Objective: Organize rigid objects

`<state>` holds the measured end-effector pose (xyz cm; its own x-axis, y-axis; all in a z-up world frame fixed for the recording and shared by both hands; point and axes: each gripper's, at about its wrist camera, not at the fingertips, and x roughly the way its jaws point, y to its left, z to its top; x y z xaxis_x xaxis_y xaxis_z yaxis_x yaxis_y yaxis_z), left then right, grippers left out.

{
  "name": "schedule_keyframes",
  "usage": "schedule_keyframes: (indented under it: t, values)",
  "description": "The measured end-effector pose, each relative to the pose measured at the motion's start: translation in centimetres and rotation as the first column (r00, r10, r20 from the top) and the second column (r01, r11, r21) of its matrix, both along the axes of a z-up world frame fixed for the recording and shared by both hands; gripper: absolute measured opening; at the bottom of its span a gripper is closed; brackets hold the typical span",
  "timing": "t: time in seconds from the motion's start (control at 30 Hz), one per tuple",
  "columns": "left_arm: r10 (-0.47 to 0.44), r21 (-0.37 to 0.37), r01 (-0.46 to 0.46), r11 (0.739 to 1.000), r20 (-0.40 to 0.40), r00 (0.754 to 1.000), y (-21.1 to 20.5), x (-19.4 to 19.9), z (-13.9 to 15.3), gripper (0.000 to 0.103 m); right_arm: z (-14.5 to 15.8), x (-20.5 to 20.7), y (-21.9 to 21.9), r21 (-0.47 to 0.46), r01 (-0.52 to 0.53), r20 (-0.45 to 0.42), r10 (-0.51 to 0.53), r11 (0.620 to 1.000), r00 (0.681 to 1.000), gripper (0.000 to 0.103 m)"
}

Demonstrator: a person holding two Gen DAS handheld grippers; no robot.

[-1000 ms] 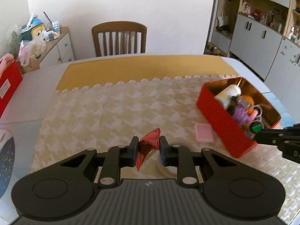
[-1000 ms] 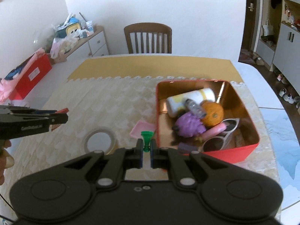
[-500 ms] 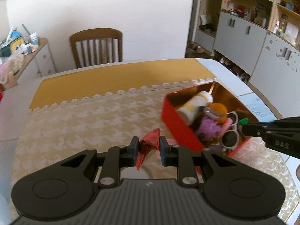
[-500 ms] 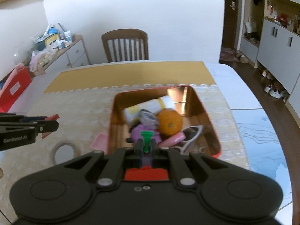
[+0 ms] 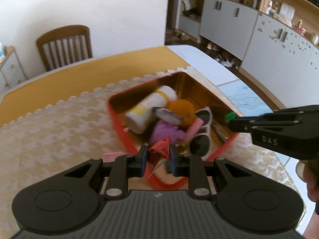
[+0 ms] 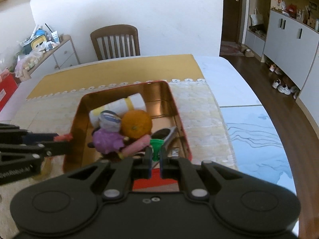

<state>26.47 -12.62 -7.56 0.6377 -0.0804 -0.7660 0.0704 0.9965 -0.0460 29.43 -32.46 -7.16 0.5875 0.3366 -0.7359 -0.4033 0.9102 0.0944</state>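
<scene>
A red tin box (image 5: 117,127) (image 6: 79,107) sits on the patterned tablecloth, holding a white bottle (image 5: 147,107), an orange (image 6: 136,123), a purple toy (image 6: 107,141), sunglasses (image 5: 201,137) and other small items. My left gripper (image 5: 158,157) is shut on a red crinkly wrapper (image 5: 159,149), just above the box's near left wall. My right gripper (image 6: 155,157) is shut on a small green funnel-shaped piece (image 6: 156,146), over the box's near right corner. In the left wrist view the right gripper (image 5: 231,119) comes in from the right with the green piece (image 5: 229,116).
A pink flat item (image 5: 109,156) lies on the cloth left of the box. A wooden chair (image 6: 115,40) stands at the table's far side. A cluttered sideboard (image 6: 49,51) is at far left; grey cabinets (image 5: 239,23) and shoes on the floor at right.
Both grippers have moved in over the red box, each still holding its object. The box now fills the middle of both views; the tape ring has left view.
</scene>
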Motion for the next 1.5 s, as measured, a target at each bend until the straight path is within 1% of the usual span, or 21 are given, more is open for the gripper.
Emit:
schedule_keyframes:
  t: [0.03,0.17,0.43,0.63,0.77,0.87,0.97,1.2,1.37,1.43,1.5]
  values:
    - [-0.008,0.012,0.008,1.0,0.002,1.0,-0.6,0.3,-0.1,0.023,-0.1,0.2,-0.2,0.002,-0.002,-0.003,0.002,1.0,1.0,0.006]
    - [-0.023,-0.015,0.023,1.0,-0.024,0.999,-1.7,1.4,-0.7,0.023,-0.3,0.8,-0.8,0.003,-0.014,-0.015,0.015,1.0,1.0,0.006]
    - [-0.01,-0.046,0.006,0.999,-0.079,0.997,-2.9,3.2,-2.3,0.023,-1.1,1.9,-0.8,-0.006,-0.059,-0.053,0.059,0.998,0.997,0.006]
    - [-0.009,-0.04,0.006,0.999,-0.088,0.996,-3.6,3.9,-2.7,0.023,-1.6,2.6,-0.7,-0.008,-0.08,-0.074,0.079,0.997,0.994,0.006]
    - [-0.013,-0.035,0.01,0.999,-0.112,0.994,-3.9,4.3,-3.4,0.023,-1.7,2.7,-0.6,-0.013,-0.099,-0.076,0.098,0.995,0.992,0.006]
    - [-0.003,-0.04,-0.003,0.999,-0.137,0.991,-3.8,4.7,-3.9,0.023,-1.7,2.9,-0.7,-0.007,-0.101,-0.085,0.1,0.995,0.991,0.01]
    - [0.0,-0.045,-0.007,0.999,-0.152,0.988,-3.7,4.8,-4.3,0.023,-1.7,3.0,-0.9,-0.001,-0.102,-0.089,0.101,0.995,0.991,0.012]
    - [-0.013,-0.042,0.007,0.999,-0.146,0.989,-3.9,4.9,-4.4,0.023,-1.3,2.8,-0.9,0.009,-0.108,-0.099,0.108,0.994,0.989,0.018]
    - [-0.003,-0.044,-0.004,0.999,-0.149,0.989,-3.8,4.8,-4.3,0.023,-1.1,2.8,-1.0,0.013,-0.106,-0.1,0.107,0.994,0.989,0.02]
    - [-0.001,-0.044,-0.005,0.999,-0.148,0.989,-3.8,4.7,-4.3,0.024,-1.1,2.7,-1.1,0.017,-0.103,-0.101,0.105,0.995,0.989,0.021]
    - [0.002,-0.047,-0.009,0.999,-0.145,0.989,-3.6,4.6,-4.2,0.026,-1.0,2.7,-1.1,0.018,-0.101,-0.099,0.103,0.995,0.99,0.021]
